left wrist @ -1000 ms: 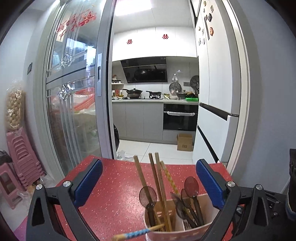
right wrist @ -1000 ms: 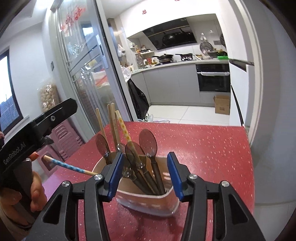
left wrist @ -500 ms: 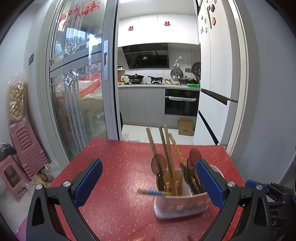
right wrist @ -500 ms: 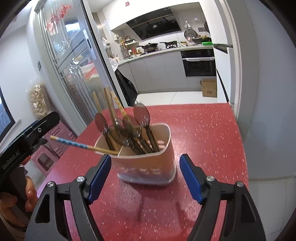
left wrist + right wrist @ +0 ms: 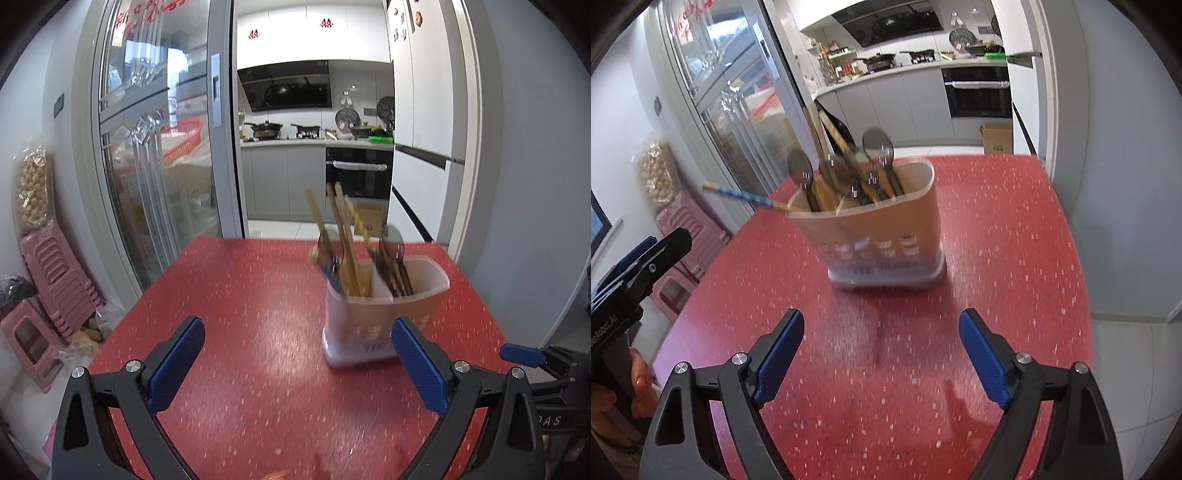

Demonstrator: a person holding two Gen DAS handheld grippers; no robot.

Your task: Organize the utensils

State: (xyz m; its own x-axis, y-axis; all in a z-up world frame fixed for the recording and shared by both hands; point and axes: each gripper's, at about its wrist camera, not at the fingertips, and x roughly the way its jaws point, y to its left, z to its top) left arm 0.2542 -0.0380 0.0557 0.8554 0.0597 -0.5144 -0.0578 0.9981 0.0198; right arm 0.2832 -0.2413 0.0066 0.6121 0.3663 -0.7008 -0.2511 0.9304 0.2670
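A pale two-compartment utensil holder (image 5: 380, 314) stands upright on the red speckled table (image 5: 240, 295); it also shows in the right wrist view (image 5: 882, 236). It holds wooden chopsticks (image 5: 341, 236) on one side and dark spoons (image 5: 877, 147) on the other. A blue-patterned chopstick (image 5: 746, 195) leans out over its rim. My left gripper (image 5: 295, 363) is open and empty, near the holder's front left. My right gripper (image 5: 881, 356) is open and empty, a short way in front of the holder.
The table's right edge (image 5: 1086, 277) borders a grey wall. Pink stacked stools (image 5: 55, 273) stand on the floor at the left by a glass sliding door (image 5: 147, 147). The kitchen lies beyond the table's far edge.
Both grippers have pulled back from the holder, which now sits farther off on the table. The right gripper's jaws, earlier around the holder, are clear of it.
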